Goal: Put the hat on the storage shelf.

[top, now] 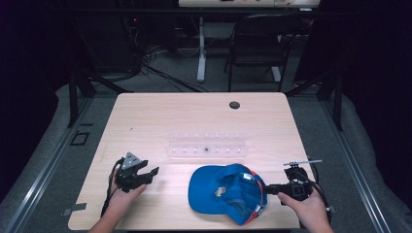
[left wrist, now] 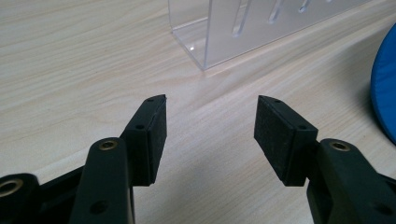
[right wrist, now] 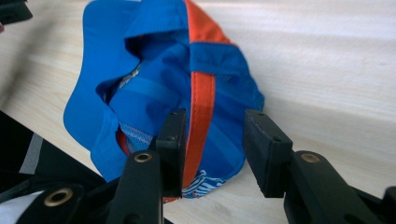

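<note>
A blue cap (top: 226, 191) with orange trim lies upside down on the wooden table (top: 194, 116), near the front edge right of centre. My right gripper (top: 268, 187) reaches it from the right. In the right gripper view the cap (right wrist: 159, 84) has its orange band and rim between the jaws of my right gripper (right wrist: 212, 135); the left pad lies against the fabric, the right pad stands clear of it, so the gripper is open. My left gripper (top: 151, 172) rests at the front left, open and empty (left wrist: 211, 121), left of the cap's brim (left wrist: 385, 93).
A clear acrylic rack (top: 208, 148) with a row of pegs lies across the table's middle, just beyond the cap; its corner (left wrist: 243, 32) is ahead of the left jaws. A cable hole (top: 234, 105) sits near the far edge. A black chair (top: 257, 43) stands behind the table.
</note>
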Tool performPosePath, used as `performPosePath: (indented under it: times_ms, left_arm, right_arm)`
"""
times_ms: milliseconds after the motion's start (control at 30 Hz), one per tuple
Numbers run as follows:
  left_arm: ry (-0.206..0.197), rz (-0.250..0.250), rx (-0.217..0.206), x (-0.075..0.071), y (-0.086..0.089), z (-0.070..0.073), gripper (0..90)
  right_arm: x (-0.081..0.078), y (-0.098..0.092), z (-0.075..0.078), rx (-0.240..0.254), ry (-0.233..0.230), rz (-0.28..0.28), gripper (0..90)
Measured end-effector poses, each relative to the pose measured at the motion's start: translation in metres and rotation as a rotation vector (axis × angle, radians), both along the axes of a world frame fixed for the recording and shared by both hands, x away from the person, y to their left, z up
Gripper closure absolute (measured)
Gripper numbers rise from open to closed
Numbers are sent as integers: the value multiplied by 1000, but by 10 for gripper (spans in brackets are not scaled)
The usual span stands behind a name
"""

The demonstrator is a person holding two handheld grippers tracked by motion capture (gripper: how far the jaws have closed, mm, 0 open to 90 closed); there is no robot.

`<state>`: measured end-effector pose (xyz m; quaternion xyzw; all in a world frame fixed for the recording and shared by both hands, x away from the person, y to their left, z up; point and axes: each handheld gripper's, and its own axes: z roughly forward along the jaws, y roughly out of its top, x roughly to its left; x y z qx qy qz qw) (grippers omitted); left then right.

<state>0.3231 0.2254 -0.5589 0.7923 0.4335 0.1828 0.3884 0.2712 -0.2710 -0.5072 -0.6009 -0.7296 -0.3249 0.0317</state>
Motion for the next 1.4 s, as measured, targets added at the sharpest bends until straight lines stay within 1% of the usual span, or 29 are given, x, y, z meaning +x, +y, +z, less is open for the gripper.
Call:
performPosePath:
  times_ms: [33,133,200,233,333,500,600,667,700,767,900,933,1033,1133,1200,1233,1333,1367,1400]
  left_arm:
    - [-1,0,0,0,0,0,448]
    - [4,1,0,0,0,0,448]
    - [4,0,1,0,0,0,448]
    - [3,-3,2,0,-1,-1,448]
    - [0,-3,2,0,-1,-1,448]
    - [-1,-3,2,0,-1,-1,448]
    - [-2,-2,1,0,-1,-1,448]
    - [-4,-2,2,0,-1,-1,448]
    - [0,-4,3,0,0,0,448]
    - [0,-4,3,0,0,0,448]
    - [-4,2,1,0,-1,0,448]
    - [-4,2,1,0,-1,0,448]
    - [-5,1,3,0,-1,0,448]
    - [-7,2,0,0,-1,0,448]
    - [-3,0,3,0,0,0,448]
    - [-3,0,2,0,0,0,448]
    - [-3,1,2,0,0,0,449]
    - [-3,0,3,0,0,0,453]
    - [-7,2,4,0,0,0,453]
  right_arm:
    - [0,1,-1,-2,10,2,603]
    - [-1,3,-7,19,19,10,603]
    - [-1,4,-9,17,13,18,605]
    - [-1,6,-12,26,21,19,609]
    - [0,7,-13,32,27,17,619]
    - [4,11,-18,80,60,36,640]
    - [6,12,-19,73,61,41,647]
    - [6,13,-19,75,67,41,663]
    - [7,13,-19,82,71,51,673]
    - [6,13,-18,88,71,54,675]
    - [5,15,-11,102,67,69,682]
    - [6,14,-11,102,71,78,682]
    - [6,16,-10,97,75,82,681]
    - [6,16,-10,96,82,80,693]
    - [7,17,-11,101,86,70,706]
    - [6,18,-11,102,91,57,720]
    - [6,17,-11,107,95,63,724]
    - [6,15,-10,106,107,69,727]
    - [6,15,-10,106,107,69,727]
